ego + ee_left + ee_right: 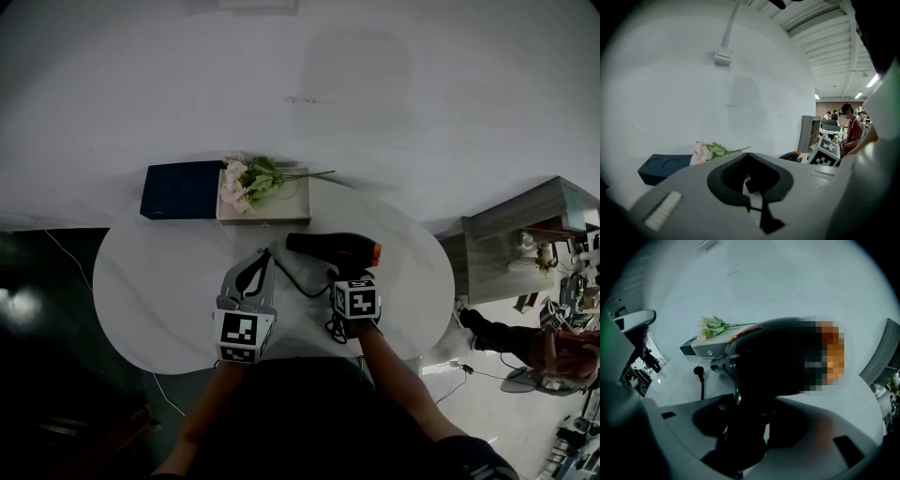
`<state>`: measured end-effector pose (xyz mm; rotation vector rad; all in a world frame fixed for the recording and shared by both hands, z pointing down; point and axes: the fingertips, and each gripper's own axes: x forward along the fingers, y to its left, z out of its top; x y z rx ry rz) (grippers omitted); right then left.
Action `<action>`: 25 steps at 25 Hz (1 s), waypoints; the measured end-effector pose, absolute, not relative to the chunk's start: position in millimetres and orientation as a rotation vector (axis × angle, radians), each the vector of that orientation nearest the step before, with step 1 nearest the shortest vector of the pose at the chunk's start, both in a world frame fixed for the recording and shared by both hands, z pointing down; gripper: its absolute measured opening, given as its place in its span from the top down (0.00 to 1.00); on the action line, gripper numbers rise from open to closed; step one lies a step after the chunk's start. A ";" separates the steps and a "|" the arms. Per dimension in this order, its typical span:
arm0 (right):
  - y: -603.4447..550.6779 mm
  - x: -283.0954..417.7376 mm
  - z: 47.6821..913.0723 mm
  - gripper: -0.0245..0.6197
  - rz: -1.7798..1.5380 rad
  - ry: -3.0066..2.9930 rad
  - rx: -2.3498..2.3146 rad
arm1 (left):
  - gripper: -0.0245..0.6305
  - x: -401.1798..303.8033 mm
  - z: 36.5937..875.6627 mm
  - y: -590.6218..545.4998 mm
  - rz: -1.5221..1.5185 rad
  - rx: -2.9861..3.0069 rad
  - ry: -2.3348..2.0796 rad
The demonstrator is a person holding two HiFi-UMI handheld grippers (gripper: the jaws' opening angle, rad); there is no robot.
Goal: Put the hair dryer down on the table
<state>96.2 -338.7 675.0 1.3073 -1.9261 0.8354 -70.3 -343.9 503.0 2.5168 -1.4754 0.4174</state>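
Head view shows a white rounded table with 2 grippers over its near edge. The right gripper is clamped on the handle of the black hair dryer, which lies right of the table's centre, its barrel running left to right with the orange end at the right. Whether the dryer rests on the table or hangs just above it cannot be told. In the right gripper view the dark handle stands between the jaws of the right gripper, both pressing on it, and the dryer's body fills the middle of the frame. A black cord curls from the handle toward the left and bunches at the near edge; its plug lies on the tabletop.

The left gripper hovers just left of the dryer, apart from it. In the left gripper view its jaws meet at the tips with nothing between them (only the loop of the black pads shows).

At the far side of the table a dark blue box sits just left of a white tray, and pale pink flowers lie on the tray. A person stands on the floor well to the right.
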 end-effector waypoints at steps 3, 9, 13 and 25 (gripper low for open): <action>-339.1 98.9 681.4 0.62 0.856 -1.898 1.314 | 0.95 -67.5 504.1 -345.6 0.422 2.523 -1.466; -339.8 107.8 692.2 0.62 0.917 -1.826 1.354 | 0.95 -58.5 504.5 -347.6 0.430 2.536 -1.437; -337.8 113.2 696.2 0.61 0.956 -1.783 1.369 | 0.95 -53.7 506.0 -347.3 0.453 2.538 -1.423; -332.3 113.3 673.4 0.47 0.924 -1.747 1.391 | 0.95 -47.1 501.0 -345.6 0.471 2.583 -1.392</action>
